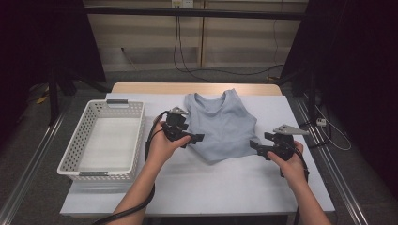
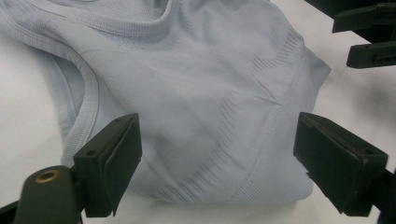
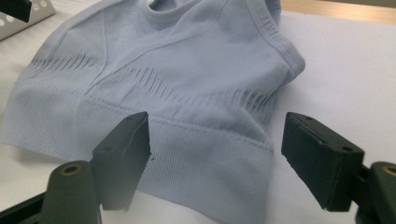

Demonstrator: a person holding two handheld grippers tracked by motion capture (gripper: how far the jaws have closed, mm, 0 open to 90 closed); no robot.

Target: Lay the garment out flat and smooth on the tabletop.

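The desk carries a white sheet, with a white perforated basket to the left of the pale blue tank top, which lies flat near the desk's middle with its hem toward the person. The left gripper sits at the top's lower left edge, fingers released and spread over the fabric without pressing it. The right gripper sits at the top's lower right corner, fingers likewise released astride the hem band.

High view looks down from above table; both tool views sit close, sharing top.
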